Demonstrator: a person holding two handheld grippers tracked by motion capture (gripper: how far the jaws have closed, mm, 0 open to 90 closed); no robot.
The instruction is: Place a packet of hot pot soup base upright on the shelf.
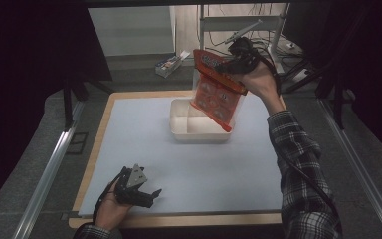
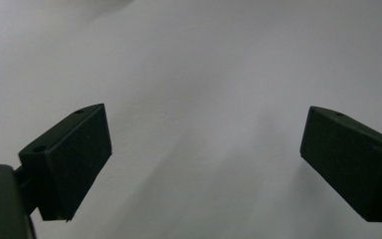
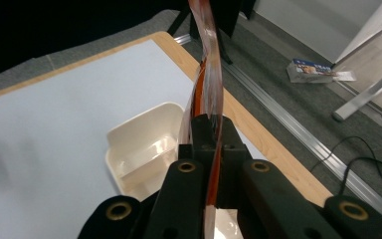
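White-topped table with a single tub on it

We see a table (image 1: 179, 164) with a pale wooden rim and a smooth white sheet across its top — and one thing standing directly on it: a cream plastic tub (image 1: 179, 130) with an inner divider, set toward the far side, a little right of centre. Around the table lies grey carpeted floor (image 1: 139, 74) — a small printed box (image 1: 168, 64) rests there beyond the far edge.
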